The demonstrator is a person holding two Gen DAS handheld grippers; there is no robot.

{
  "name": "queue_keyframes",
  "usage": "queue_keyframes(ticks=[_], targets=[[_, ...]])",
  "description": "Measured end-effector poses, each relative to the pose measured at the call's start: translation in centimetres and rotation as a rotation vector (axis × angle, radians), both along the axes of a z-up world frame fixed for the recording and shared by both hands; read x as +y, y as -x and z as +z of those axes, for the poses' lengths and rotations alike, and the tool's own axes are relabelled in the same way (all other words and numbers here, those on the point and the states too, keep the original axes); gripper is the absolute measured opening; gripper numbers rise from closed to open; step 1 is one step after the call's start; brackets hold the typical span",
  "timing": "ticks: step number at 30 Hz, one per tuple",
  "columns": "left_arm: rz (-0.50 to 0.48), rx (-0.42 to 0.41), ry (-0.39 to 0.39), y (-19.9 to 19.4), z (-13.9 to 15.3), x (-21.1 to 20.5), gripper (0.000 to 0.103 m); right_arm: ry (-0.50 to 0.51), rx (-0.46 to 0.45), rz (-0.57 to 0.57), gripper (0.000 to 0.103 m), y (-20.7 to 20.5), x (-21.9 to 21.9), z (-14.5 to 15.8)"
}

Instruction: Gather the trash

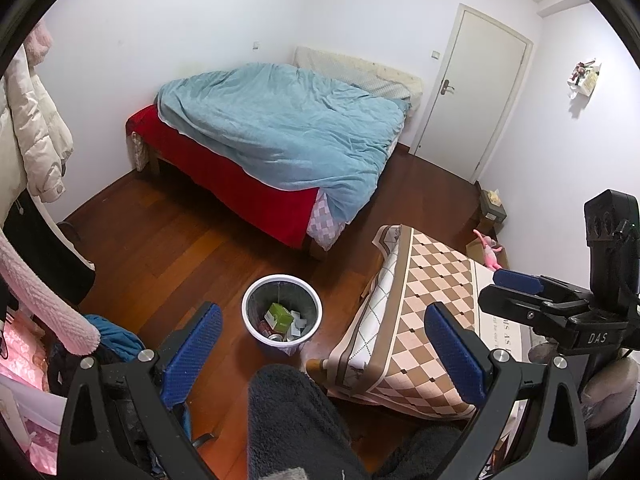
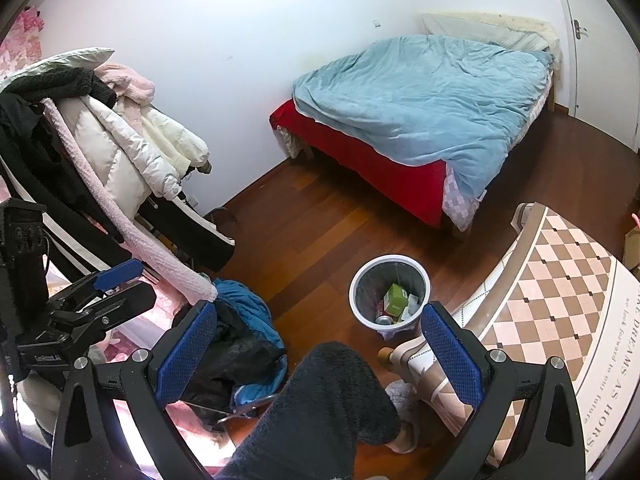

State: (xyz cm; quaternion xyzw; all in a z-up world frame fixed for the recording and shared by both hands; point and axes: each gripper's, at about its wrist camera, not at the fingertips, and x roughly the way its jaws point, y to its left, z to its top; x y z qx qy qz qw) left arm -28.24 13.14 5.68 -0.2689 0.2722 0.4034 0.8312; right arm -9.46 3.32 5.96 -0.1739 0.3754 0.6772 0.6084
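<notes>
1. Stands on the wooden floor (image 1: 168,240) between bed and table: white trash bin (image 1: 282,314) (image 2: 389,294), holding a green carton (image 1: 279,316) (image 2: 395,298), white scraps and a can end.
2. Held above and short of the bin: left gripper (image 1: 323,350), blue pads spread wide, nothing between them.
3. Likewise spread and empty: right gripper (image 2: 319,346); seen from the left wrist view, marked "DAS" on its body.
4. Just right of the bin: table under a checked cloth (image 1: 424,292) (image 2: 560,292), printed "DREAMS AS HORSE" and "we look forward to our future".
5. Beyond: bed with blue duvet (image 1: 280,124) (image 2: 424,96) over red sheet.
6. Left: heaped coats (image 2: 120,136), blue garment on the floor.
</notes>
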Motion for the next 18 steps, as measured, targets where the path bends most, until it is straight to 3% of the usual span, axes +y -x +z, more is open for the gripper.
queue_keyframes(ticks=[18], targets=[[-0.018, -0.009, 0.007, -0.18, -0.38, 0.3, 0.103, 0.003, 0.003, 0.003, 0.103, 0.04, -0.19, 0.21]])
